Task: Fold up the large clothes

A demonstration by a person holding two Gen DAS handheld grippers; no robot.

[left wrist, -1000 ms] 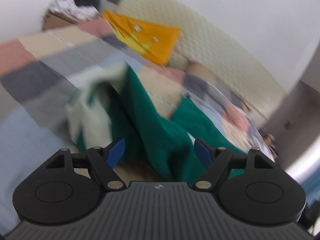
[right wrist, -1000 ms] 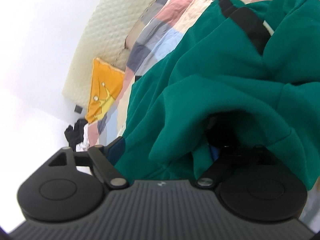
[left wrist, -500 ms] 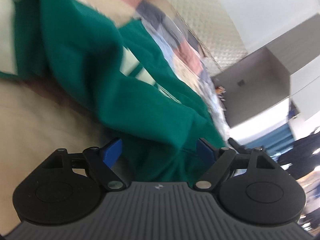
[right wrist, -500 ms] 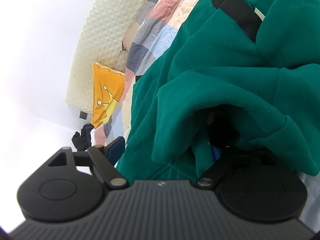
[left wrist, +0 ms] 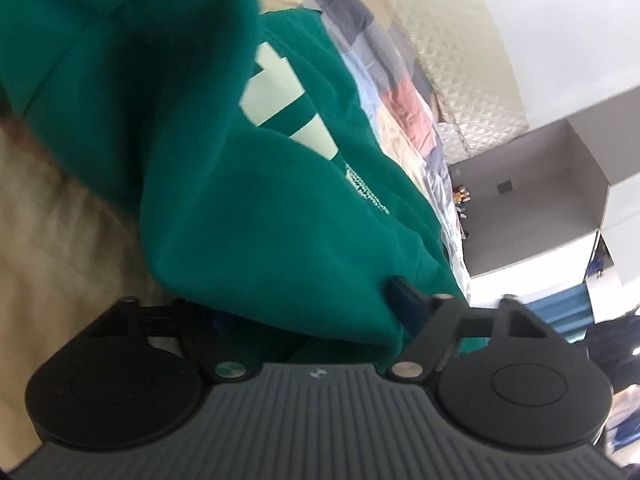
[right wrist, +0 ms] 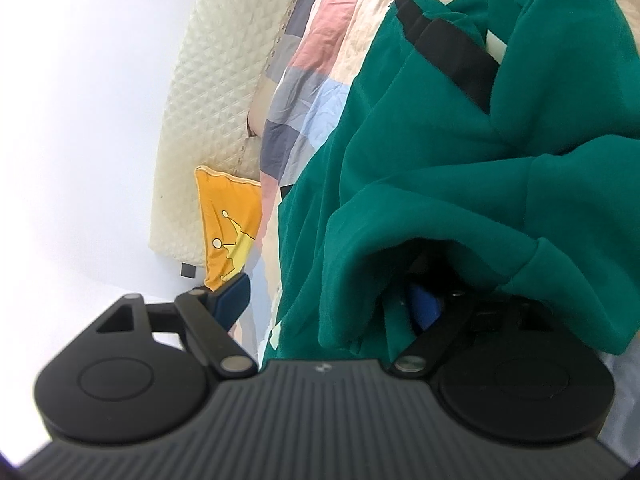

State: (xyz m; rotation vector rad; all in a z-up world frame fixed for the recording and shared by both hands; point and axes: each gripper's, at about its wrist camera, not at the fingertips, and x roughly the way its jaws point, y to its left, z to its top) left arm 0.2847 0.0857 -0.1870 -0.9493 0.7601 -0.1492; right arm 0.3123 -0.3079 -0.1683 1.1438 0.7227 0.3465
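**Green sweatshirt bunched between both grippers**

The green sweatshirt (right wrist: 460, 184) lies heaped on the patchwork bedspread (right wrist: 320, 64). The left gripper (left wrist: 308, 300) has just been narrowing its jaws, with cloth between them; whether they pinch it I cannot tell. The right gripper (right wrist: 332, 300) stands wide, cloth draped over one finger.

- The left gripper (left wrist: 308, 308) has just been closing, its jaws partly apart with cloth between them.
- The right gripper (right wrist: 332, 304) stands wide, its right finger under cloth.
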